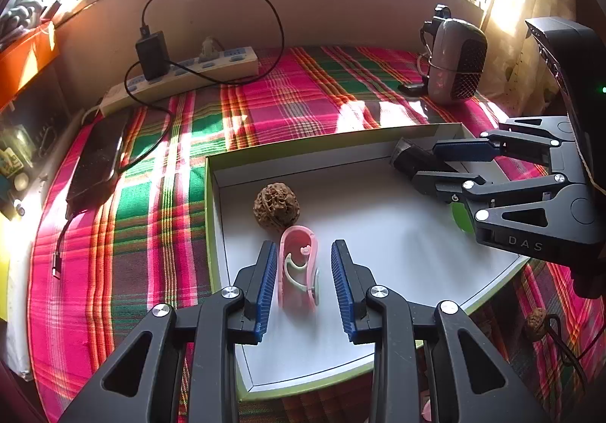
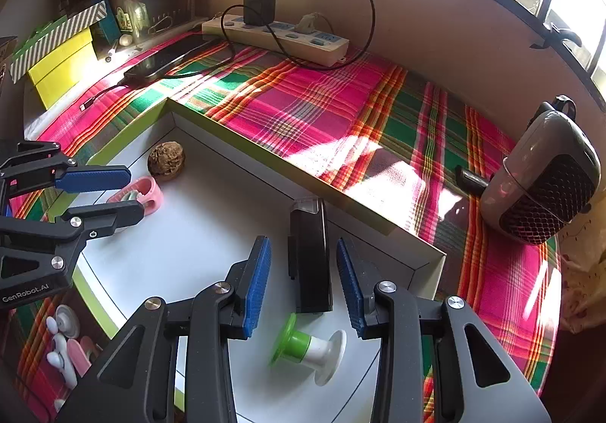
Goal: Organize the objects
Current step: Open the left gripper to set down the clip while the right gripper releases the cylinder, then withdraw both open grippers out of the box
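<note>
**A:** What sits in the tray (image 1: 212, 173)?

**B:** Four things, on a white floor inside a green-edged wall. One walnut (image 1: 276, 207) lies near the tray's far-left corner. One pink clip (image 1: 297, 267) lies just nearer than it. One black box (image 2: 310, 256) with a clear end lies along the far wall toward the far-right corner. One green-and-white knob (image 2: 308, 347) lies on its side near the right edge.

**A:** And the grippers?

**B:** Two. The left gripper (image 1: 301, 282) has its blue pads spread wide to either side of the pink clip, neither pad touching it. The right gripper (image 2: 303, 282) also stands wide, its pads flanking the black box with a gap on each side; the knob lies just below them.

**A:** Outside the tray?

**B:** The tray rests on a pink, green and orange plaid cloth (image 2: 303, 101). At the cloth's far edge, against the wall: one power strip (image 2: 280, 36) with one black charger (image 2: 259, 6) plugged in, its cable looping up the wall. One phone (image 2: 166, 59) lies by the far-left corner, a loose cable end beside it. One grey heater (image 2: 545, 180) with a dark grille stands at the right edge. A second walnut (image 1: 536, 324) lies on the cloth past the tray's near-right edge. Pink and white bits (image 2: 68, 347) lie on the cloth past its near-left edge; what they are cannot be told.
</note>
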